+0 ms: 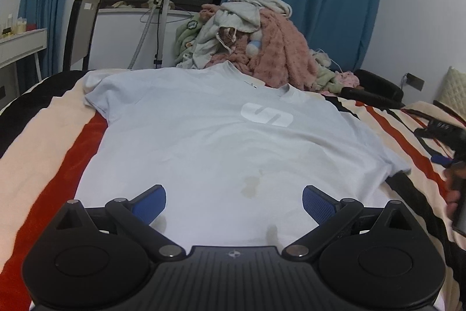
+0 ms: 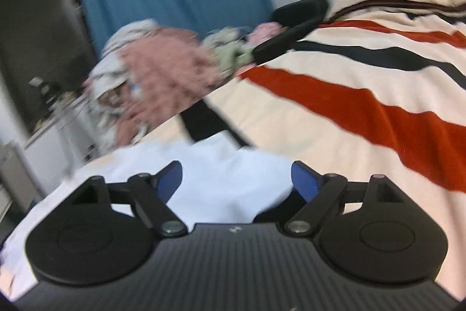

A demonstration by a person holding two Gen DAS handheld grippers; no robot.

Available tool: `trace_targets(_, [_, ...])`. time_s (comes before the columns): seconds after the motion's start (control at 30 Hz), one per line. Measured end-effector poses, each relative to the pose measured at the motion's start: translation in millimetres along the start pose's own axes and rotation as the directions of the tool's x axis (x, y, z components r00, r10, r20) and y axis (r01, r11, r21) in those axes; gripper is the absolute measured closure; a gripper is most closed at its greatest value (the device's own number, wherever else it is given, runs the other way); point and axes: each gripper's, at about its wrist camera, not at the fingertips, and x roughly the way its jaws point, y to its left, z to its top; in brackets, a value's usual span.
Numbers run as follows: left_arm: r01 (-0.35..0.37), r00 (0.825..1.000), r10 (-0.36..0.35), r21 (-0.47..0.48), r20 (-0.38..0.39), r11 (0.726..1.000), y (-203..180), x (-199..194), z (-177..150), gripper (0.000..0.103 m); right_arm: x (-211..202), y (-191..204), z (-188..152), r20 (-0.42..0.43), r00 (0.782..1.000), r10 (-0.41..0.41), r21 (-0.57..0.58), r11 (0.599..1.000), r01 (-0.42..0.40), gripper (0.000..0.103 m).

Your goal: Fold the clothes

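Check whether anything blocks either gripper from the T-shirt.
Nothing visible does. The left gripper hangs open just above the pale T-shirt, spread flat on the striped blanket. The right gripper is open over a sleeve. The clothes pile lies beyond the collar.

Left black two-finger gripper with blue textured pads (image 1: 234, 201) hovering level, jaws standing wide apart, nothing held between the fingertips. Right black two-finger gripper with blue pads (image 2: 236, 178) likewise spread wide and gripping nothing, its view tilting and blurring. Showing at the left view's right edge, beside that gripper: part of a bare hand (image 1: 454, 188).
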Motion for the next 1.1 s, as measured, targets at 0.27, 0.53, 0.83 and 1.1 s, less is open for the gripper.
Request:
trace_targets(0.27, [0.076, 0.996, -0.071, 0.078, -0.055, 0.994, -21.9, -24.6, -13.4, 0.004, -140.0, 32.5, -18.8, -0.067, 0.992, 0.108, -0.026, 0.994, -0.11, 0.019])
trace_targets(0.53, [0.294, 0.949, -0.26, 0.208, -0.176, 0.933, -99.1, -38.1, -45.5, 0.013, -226.5, -0.5, -30.7, 0.014, 0.991, 0.134, 0.037, 0.99, -0.135, 0.019])
trace_targets(0.83, [0.531, 0.845, -0.425, 0.425, -0.324, 0.733, -203.0, -54.4, -119.4, 0.026, -222.5, -26.1, -24.6, 0.083, 0.994, 0.071, 0.05, 0.996, -0.075, 0.018])
trace_targets(1.1, [0.562, 0.826, -0.424, 0.484, -0.371, 0.671, -236.7, -40.3, -161.4, 0.045, -204.5, -29.6, -29.1, 0.022, 0.995, 0.1, 0.055, 0.993, -0.101, 0.019])
